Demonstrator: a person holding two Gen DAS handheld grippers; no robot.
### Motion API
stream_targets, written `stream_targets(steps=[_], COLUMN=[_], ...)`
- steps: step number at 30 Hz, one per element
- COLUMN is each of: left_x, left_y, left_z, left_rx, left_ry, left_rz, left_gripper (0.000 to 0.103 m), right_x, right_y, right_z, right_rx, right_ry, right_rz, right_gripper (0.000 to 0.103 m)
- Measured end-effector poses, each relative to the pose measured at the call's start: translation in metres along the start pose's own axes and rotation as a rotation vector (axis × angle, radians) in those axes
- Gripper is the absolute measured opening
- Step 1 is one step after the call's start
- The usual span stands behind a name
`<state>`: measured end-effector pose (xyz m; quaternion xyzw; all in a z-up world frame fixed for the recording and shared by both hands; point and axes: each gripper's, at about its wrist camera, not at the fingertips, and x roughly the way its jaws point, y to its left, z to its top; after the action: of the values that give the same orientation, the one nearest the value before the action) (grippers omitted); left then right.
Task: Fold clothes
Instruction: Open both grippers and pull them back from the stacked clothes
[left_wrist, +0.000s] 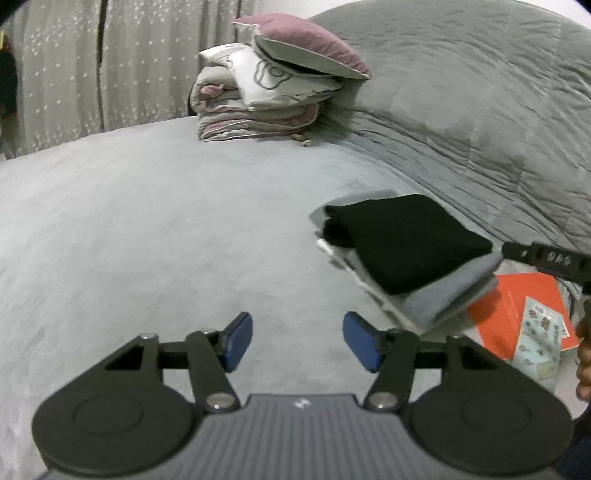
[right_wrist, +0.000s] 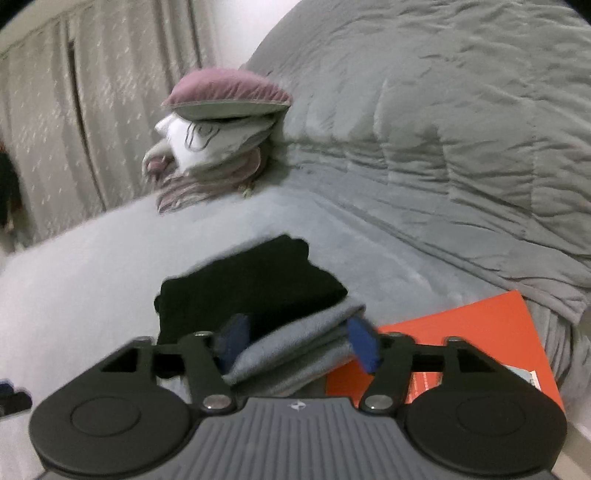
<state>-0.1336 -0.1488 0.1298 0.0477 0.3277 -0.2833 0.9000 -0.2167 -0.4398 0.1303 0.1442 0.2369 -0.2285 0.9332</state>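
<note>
A stack of folded clothes (left_wrist: 443, 291), with a black garment (left_wrist: 402, 240) on top of grey and white layers, hangs tilted just above the grey bed (left_wrist: 147, 229). My right gripper (right_wrist: 299, 345) is shut on the stack's grey edge (right_wrist: 295, 343), with one blue pad on each side. In the left wrist view that gripper's black finger (left_wrist: 543, 256) shows at the stack's right end. My left gripper (left_wrist: 297, 341) stands open over the bare bed, to the left of the stack, with nothing between its pads.
An orange book (left_wrist: 517, 314) with a printed card on it lies under the stack's right end. Pillows and folded bedding (left_wrist: 273, 85) are piled at the back. A rumpled grey quilt (left_wrist: 480, 110) rises on the right, with curtains (left_wrist: 92, 74) behind. A hand (left_wrist: 583, 354) shows at the right edge.
</note>
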Motion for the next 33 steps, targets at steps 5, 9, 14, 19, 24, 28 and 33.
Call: stream_targets(steps=[5,9,14,19,24,28,33], left_x=[0.007,0.004,-0.007,-0.010,-0.007,-0.003,0.003], left_y=[0.023,0.035,0.045,0.044,0.036,0.033,0.032], left_z=[-0.009,-0.011,-0.011,-0.012,-0.013,-0.015,-0.017], left_rx=[-0.027,-0.031,-0.042,-0.029,0.018,0.035,0.035], left_ry=[0.018,0.006,-0.045,-0.047,-0.042,-0.033,-0.015], left_rz=[-0.006,-0.015,-0.011,-0.035,-0.050,-0.058,-0.058], left_gripper=[0.075,0.099,0.103,0.103,0.103,0.103,0.103], right_x=[0.022,0.030,0.032,0.033,0.038,0.039,0.041], right_y=[0.018,0.039,0.056,0.067,0.068,0.069,0.068], right_z=[0.001,-0.005,-0.007,-0.007,-0.006,-0.007,-0.006], right_rx=[-0.042,-0.111,-0.124,-0.103,-0.063,-0.066,-0.070], right_ry=[0.081,0.108,0.098,0.082,0.105,0.104,0.106], right_rz=[-0.021,-0.032,-0.040,-0.083,-0.106,-0.123,-0.145], right_gripper=[0.093,0.100,0.102,0.103,0.103,0.103,0.103])
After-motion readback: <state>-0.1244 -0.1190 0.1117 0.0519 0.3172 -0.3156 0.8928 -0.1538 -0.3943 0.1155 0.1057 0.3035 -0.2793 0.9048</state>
